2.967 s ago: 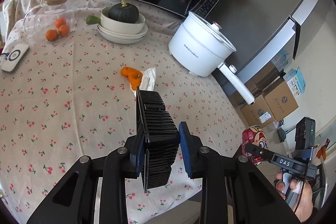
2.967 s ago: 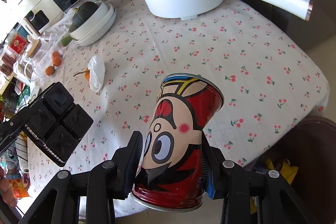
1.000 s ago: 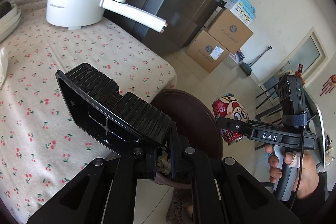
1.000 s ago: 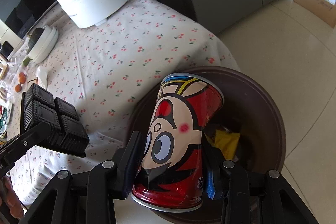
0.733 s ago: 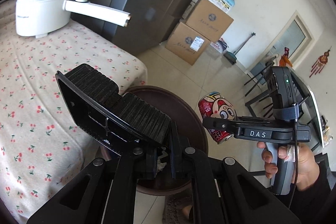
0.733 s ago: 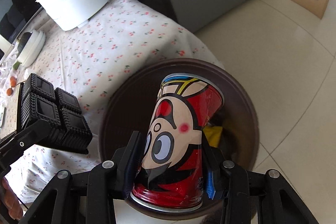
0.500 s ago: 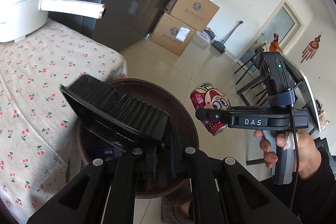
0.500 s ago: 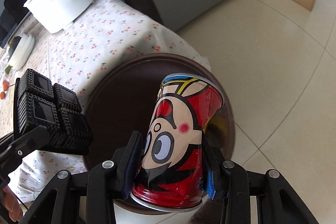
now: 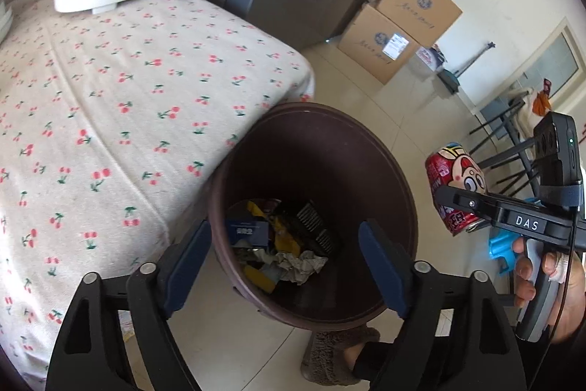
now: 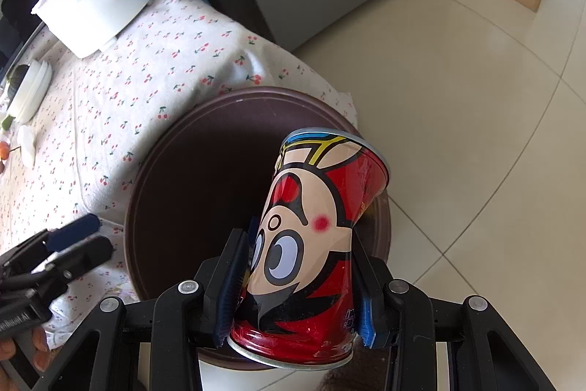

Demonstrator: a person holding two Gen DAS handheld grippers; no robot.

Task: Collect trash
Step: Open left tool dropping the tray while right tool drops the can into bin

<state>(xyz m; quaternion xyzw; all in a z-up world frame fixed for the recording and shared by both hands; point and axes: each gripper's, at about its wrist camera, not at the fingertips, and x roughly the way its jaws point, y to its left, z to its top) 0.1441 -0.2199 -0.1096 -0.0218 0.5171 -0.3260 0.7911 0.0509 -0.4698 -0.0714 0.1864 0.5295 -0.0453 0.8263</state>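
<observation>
opening left gripper (image 9: 284, 257) empty above bin (image 9: 395, 167); right gripper (image 10: 295, 284) clamping can (image 10: 311, 244).

A dented red cartoon can (image 10: 307, 244) hangs tilted above the brown trash bin (image 10: 154, 178).

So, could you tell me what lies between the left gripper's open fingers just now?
Nothing held: in the left wrist view, the left gripper, jaws opening, frames only the brown trash bin below.
</observation>
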